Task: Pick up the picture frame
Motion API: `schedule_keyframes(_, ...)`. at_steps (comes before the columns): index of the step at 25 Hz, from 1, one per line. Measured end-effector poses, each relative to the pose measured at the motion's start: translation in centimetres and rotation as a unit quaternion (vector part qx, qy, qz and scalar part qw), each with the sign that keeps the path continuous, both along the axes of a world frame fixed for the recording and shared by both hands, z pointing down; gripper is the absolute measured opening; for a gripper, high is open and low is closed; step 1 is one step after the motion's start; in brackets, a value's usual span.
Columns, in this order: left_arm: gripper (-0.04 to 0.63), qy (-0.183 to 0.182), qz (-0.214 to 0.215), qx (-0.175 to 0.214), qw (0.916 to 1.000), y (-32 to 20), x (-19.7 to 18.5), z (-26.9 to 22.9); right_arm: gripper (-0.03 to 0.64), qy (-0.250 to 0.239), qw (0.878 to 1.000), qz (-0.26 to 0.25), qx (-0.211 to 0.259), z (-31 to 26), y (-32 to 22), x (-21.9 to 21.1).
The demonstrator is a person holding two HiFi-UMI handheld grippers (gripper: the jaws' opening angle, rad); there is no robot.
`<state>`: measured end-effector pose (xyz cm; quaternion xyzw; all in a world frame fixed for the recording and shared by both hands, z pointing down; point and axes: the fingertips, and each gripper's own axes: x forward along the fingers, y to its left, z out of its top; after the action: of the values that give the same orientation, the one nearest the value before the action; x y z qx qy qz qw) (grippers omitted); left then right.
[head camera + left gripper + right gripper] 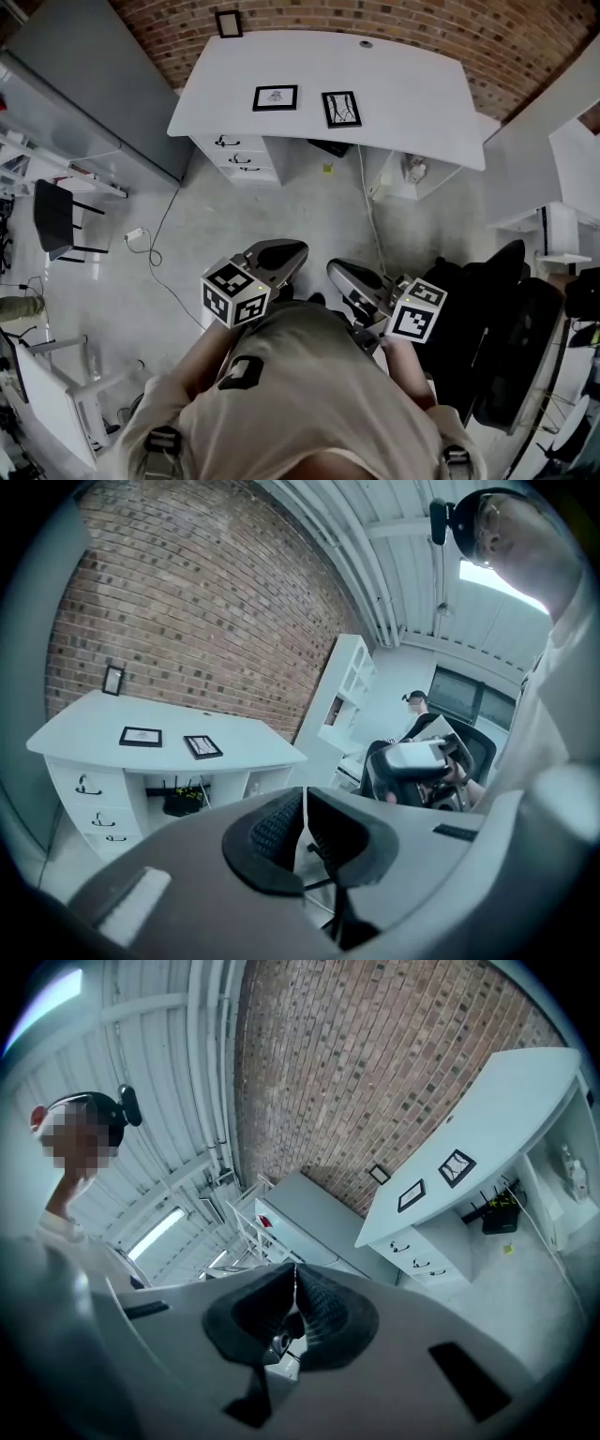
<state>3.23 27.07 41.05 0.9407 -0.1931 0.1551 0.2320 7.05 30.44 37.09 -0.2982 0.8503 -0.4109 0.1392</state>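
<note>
Overhead, two picture frames [275,97] lie flat on the white desk [412,94], well apart from the person. In the left gripper [301,829] view, its jaws are clenched on nothing. The right gripper [295,1299] view shows the same. Each frame is probably light, stiff and glazed: pinch one by its edge.

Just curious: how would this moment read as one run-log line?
left hand-held gripper: shut, empty | right hand-held gripper: shut, empty | two black rectangular picture frames: flat on white desk, untouched

No readable text, label or number shows anywhere; only square black-and-white markers on the cubes [235,292]
</note>
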Motion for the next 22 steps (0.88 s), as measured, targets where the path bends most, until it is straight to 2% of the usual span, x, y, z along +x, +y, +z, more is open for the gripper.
schedule_keyframes(7,0.014,0.015,-0.017,-0.012,0.9997,-3.4,-2.0,0.3,0.006,0.02,1.0,-0.005,-0.008,0.1,-2.8,-1.6)
schedule_keyframes(16,0.014,0.053,-0.065,-0.038,0.9957,-10.6,-7.6,0.1,0.006,0.061,0.998,-0.026,-0.014,-0.1,-8.5,-6.1)
schedule_keyframes(22,0.014,0.061,-0.063,-0.046,0.9951,-14.2,-8.7,0.3,0.006,0.069,0.997,-0.009,-0.034,0.3,-11.4,-6.6)
